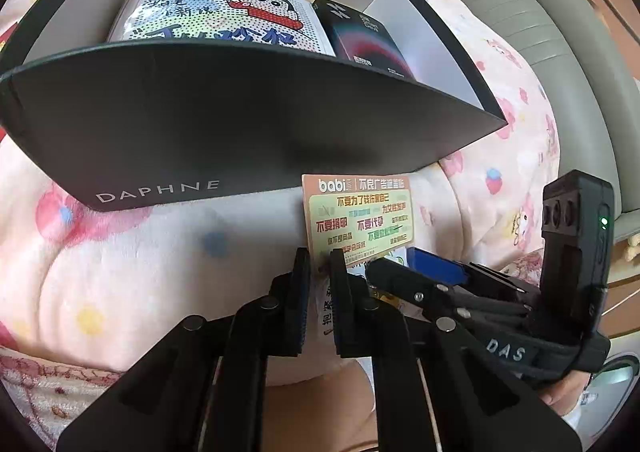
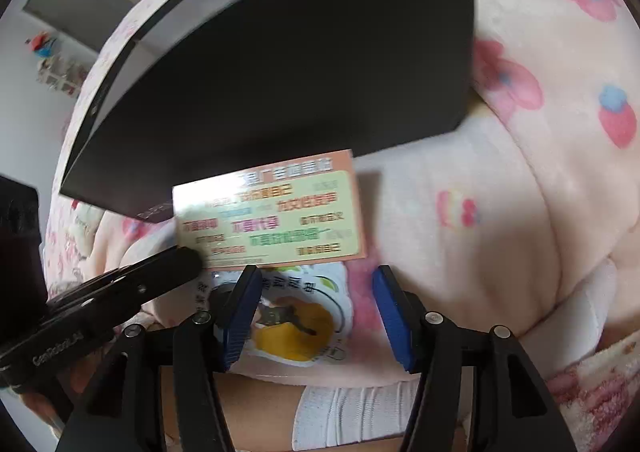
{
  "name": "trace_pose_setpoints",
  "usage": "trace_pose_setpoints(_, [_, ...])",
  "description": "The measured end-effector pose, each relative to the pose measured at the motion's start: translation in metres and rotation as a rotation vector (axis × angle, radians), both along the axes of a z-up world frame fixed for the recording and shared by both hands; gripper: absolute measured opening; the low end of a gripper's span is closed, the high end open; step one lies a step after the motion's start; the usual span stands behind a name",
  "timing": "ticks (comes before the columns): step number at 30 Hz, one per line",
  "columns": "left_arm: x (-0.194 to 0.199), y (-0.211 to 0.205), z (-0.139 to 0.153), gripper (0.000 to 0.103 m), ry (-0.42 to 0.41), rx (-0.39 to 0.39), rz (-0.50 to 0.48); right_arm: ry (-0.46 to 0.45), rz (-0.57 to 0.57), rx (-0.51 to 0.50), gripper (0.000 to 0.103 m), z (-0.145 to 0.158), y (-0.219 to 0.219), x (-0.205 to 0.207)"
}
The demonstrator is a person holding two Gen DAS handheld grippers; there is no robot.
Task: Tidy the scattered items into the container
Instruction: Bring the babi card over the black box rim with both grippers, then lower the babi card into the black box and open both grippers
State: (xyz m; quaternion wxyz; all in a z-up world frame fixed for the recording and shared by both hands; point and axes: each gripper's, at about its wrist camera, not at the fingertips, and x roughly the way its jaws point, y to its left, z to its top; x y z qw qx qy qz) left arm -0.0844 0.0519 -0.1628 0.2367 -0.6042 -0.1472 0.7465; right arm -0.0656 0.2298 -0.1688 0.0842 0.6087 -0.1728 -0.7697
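Black cardboard box (image 1: 248, 124) marked "DAPHNE" lies on the pink blanket (image 1: 120, 260); inside are two things, a cartoon sheet (image 1: 224, 16) and a dark packet (image 1: 364, 40). One "babi" card (image 1: 358, 218) leans before it, my left gripper (image 1: 320, 264) clamped on its corner. My right gripper (image 2: 316, 284) stands apart over one sticker (image 2: 296, 316).

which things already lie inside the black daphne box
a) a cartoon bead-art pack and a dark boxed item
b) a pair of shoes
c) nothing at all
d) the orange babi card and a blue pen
a: the left wrist view shows the cartoon bead-art pack and a dark boxed item lying side by side inside the black Daphne box, while the orange babi card sits outside, against its front wall.
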Motion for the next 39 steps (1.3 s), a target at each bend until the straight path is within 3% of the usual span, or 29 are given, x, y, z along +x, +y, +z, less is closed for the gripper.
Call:
trace_pose_setpoints(4, [0.001, 0.001, 0.001, 0.010, 0.019, -0.019, -0.002, 0.043, 0.019, -0.026, 0.053, 0.007, -0.001, 0.005])
trace_pose_setpoints(9, [0.007, -0.003, 0.026, 0.014, 0.081, 0.035, -0.025, 0.100, -0.001, -0.088, 0.044, 0.027, 0.002, 0.015])
trace_pose_setpoints(14, [0.000, -0.005, 0.078, 0.014, 0.166, 0.110, -0.031, 0.235, 0.011, -0.069, 0.044, 0.081, 0.008, 0.024])
trace_pose_setpoints(18, [-0.045, -0.001, 0.113, 0.014, 0.236, 0.102, -0.012, 0.341, 0.033, -0.089, 0.044, 0.127, 0.021, -0.002])
trace_pose_setpoints(20, [-0.076, 0.006, 0.110, 0.014, 0.219, 0.102, 0.001, 0.376, 0.056, -0.055, 0.044, 0.142, 0.020, -0.031])
trace_pose_setpoints(22, [-0.104, 0.011, 0.094, 0.014, 0.165, 0.092, 0.004, 0.355, 0.082, -0.001, 0.044, 0.141, 0.017, -0.064])
trace_pose_setpoints(25, [-0.126, 0.017, 0.065, 0.015, 0.083, 0.092, 0.004, 0.282, 0.089, 0.041, 0.044, 0.117, 0.018, -0.093])
trace_pose_setpoints(30, [-0.132, 0.022, 0.035, 0.016, 0.051, 0.058, 0.006, 0.194, 0.065, 0.047, 0.044, 0.076, 0.028, -0.104])
trace_pose_setpoints(33, [-0.135, 0.024, 0.027, 0.016, 0.043, 0.024, 0.022, 0.245, 0.073, 0.113, 0.044, 0.079, 0.028, -0.108])
trace_pose_setpoints(36, [-0.133, 0.021, 0.025, 0.024, 0.051, 0.014, 0.031, 0.279, 0.034, 0.106, 0.044, 0.086, 0.034, -0.111])
trace_pose_setpoints(39, [-0.132, 0.013, 0.023, 0.024, 0.053, 0.015, 0.070, 0.311, -0.026, 0.099, 0.044, 0.093, 0.045, -0.111])
